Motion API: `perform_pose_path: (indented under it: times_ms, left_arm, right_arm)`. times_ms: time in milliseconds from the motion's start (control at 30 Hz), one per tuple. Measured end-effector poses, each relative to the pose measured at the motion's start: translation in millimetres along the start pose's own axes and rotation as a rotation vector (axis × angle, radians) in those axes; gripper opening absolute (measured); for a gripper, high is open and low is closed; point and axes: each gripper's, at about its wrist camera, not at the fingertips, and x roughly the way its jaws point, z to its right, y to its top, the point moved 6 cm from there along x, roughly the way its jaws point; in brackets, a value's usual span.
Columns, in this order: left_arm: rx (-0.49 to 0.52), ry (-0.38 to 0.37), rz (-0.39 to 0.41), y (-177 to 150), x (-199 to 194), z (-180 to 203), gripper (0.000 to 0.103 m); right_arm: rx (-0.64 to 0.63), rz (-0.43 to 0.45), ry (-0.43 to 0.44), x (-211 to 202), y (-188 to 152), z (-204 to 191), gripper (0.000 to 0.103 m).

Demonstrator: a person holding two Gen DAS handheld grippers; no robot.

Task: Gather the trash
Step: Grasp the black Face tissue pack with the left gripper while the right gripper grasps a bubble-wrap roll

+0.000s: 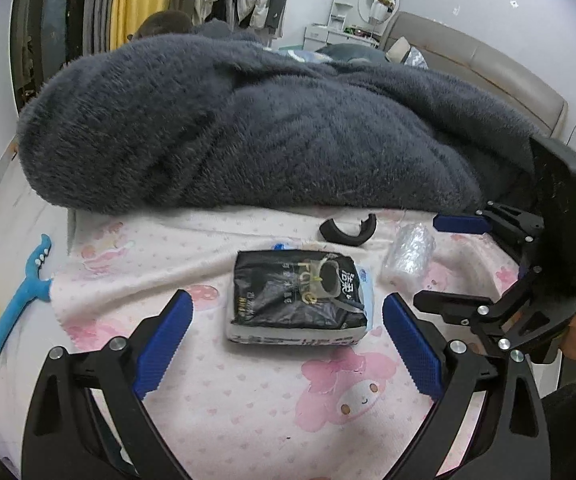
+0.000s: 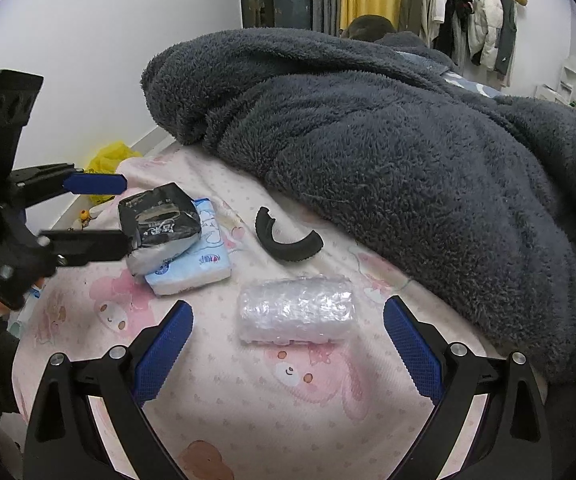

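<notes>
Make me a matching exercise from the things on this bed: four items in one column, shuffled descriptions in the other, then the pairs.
Items:
1. black tissue pack
2. light blue tissue pack
3. curved black piece
4. clear plastic roll

Descriptions:
A. lying under another pack
B. in front of the open right hand-held gripper
C. between the fingers of the open left hand-held gripper
D. lying alone near the grey blanket

Pairs: 1-C, 2-A, 3-D, 4-B
</notes>
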Motion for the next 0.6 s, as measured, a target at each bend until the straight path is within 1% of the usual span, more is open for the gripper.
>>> perform_pose_path:
  times_ms: [100, 200, 267, 300, 333, 467, 500, 567, 600]
  left_arm:
    - [-0.001, -0.006, -0.013, -1, 7, 3, 0.097]
    - [-0.003, 0.006, -0.026, 0, 14, 5, 0.096]
    - [-0.010, 0.007, -0.030, 0, 17, 6, 0.092]
    - [-0.009, 0.009, -0.034, 0, 18, 7, 0.086]
    - [-0.005, 0.019, -0.040, -1, 20, 6, 0.083]
    - [-0.021, 0.022, -0.046, -1, 22, 3, 0.079]
    - [-0.023, 0.023, -0.046, 0, 22, 3, 0.076]
    - [-0.020, 0.033, -0.047, -1, 21, 1, 0.074]
    - [-0.022, 0.032, -0.044, -1, 19, 1, 0.074]
  right_arm:
    - [0.007, 0.003, 0.002, 0, -1, 2, 0.097]
    - [0.021, 0.000, 0.002, 1, -2, 4, 0.097]
    - [0.023, -0.006, 0.004, 3, -3, 4, 0.097]
    - [0.019, -0.010, 0.004, 4, -4, 4, 0.097]
    - [0.014, -0.014, 0.003, 5, -5, 3, 0.097]
    - [0.010, -0.023, -0.004, 6, -7, 2, 0.097]
    - [0.012, -0.023, -0.006, 7, -7, 2, 0.097]
    - [0.013, -0.022, -0.008, 7, -6, 2, 0.097]
    - [0.013, -0.022, -0.011, 8, -5, 1, 0.095]
